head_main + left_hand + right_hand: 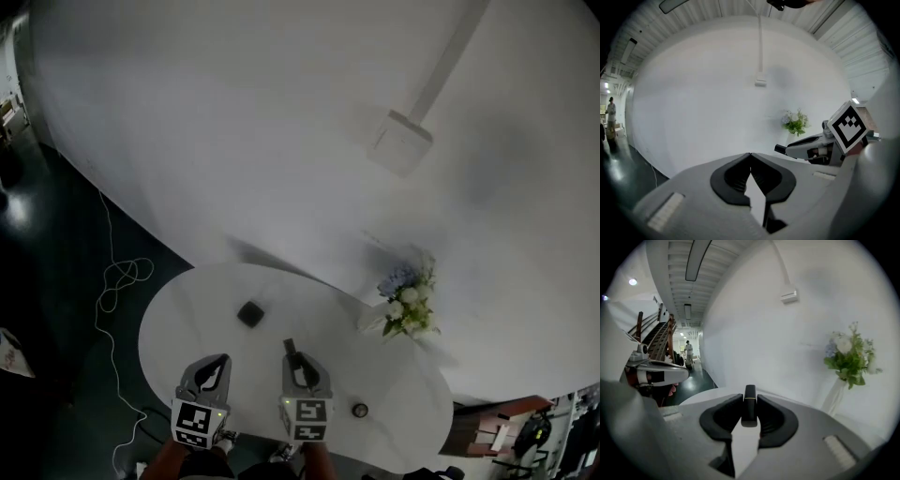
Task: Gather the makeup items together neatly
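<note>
The right gripper is closed on a dark lipstick with a thin golden band. Both pads press on its sides, and the tube stands out past the tips. The left gripper has its jaws brought together at the tips, with nothing between them.

Both grippers are above the near edge of the round white table, side by side and a little apart. A black square case lies near the middle of the table, closer to the far edge. A small round pot lies alone near the near right edge. Flowers in a white vase stand at the far right edge, against the white wall.
</note>
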Tool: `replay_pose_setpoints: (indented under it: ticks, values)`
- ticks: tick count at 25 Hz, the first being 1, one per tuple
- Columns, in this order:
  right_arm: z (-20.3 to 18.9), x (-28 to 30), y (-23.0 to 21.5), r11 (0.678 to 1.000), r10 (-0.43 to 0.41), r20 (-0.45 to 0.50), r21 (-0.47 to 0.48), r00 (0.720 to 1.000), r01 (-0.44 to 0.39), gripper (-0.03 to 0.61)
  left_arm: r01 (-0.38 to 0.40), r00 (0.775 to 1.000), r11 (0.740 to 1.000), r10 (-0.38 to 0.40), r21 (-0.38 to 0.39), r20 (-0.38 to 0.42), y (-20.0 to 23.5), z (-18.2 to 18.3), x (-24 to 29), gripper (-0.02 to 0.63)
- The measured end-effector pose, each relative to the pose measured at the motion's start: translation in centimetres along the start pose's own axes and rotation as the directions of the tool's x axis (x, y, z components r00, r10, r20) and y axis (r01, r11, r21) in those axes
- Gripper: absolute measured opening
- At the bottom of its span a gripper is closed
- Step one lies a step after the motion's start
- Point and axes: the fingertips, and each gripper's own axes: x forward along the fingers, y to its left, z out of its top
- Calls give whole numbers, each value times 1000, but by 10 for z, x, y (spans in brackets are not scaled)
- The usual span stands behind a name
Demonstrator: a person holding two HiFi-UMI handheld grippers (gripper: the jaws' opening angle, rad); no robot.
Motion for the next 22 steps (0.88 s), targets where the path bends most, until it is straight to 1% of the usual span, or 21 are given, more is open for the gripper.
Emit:
replay_pose_setpoints:
  ticks: [5,9,12,17,22]
  values:
    - [-8,-46,-58,992,-116,10,55,993,115,100,116,993,993,-116,33,6,-59,15,25,11]
    - [-19,-82,-97,976,-198,11,92,980,196,100,197,980,979,-198,52,7,-105,24,37,11]
    - [-30,-108,-121,960,-253,5,122,967,251,100,249,968,966,-249,72,-5,-136,23,44,11]
    - [-52,-152,-159,927,-340,-13,165,941,337,100,340,940,936,-340,88,-21,-190,25,54,11]
    - [-84,-202,-204,876,-433,-52,211,900,434,100,437,900,892,-433,114,-54,-254,22,67,11]
